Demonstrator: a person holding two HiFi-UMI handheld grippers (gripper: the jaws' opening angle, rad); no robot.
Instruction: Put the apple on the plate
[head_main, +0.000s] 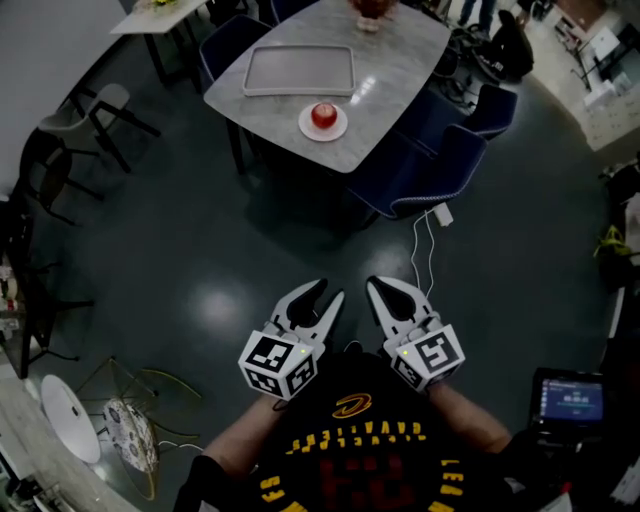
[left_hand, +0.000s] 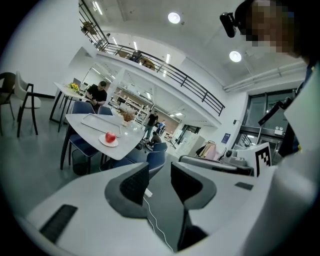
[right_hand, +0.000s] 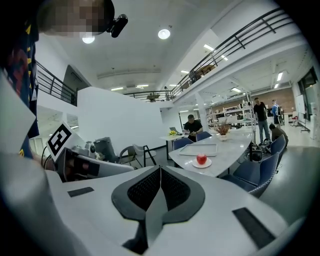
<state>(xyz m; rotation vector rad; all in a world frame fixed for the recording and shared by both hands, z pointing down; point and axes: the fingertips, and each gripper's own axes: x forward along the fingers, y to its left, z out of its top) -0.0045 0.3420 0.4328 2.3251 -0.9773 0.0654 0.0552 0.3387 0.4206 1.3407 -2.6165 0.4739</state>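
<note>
Apple (head_main: 323, 115) sits on plate (head_main: 341, 129), upper centre
Left gripper (head_main: 328, 292) gapes empty and right gripper (head_main: 385, 290) has its jaws pressed together, both low in frame, well apart from the table (head_main: 400, 60); best leave the apple undisturbed.

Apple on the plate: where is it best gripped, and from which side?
Probably across the widest middle of the apple, jaws on opposite flanks, coming from above or from the near edge of the table: it is round, sits alone on the flat plate, nothing crowding it.
</note>
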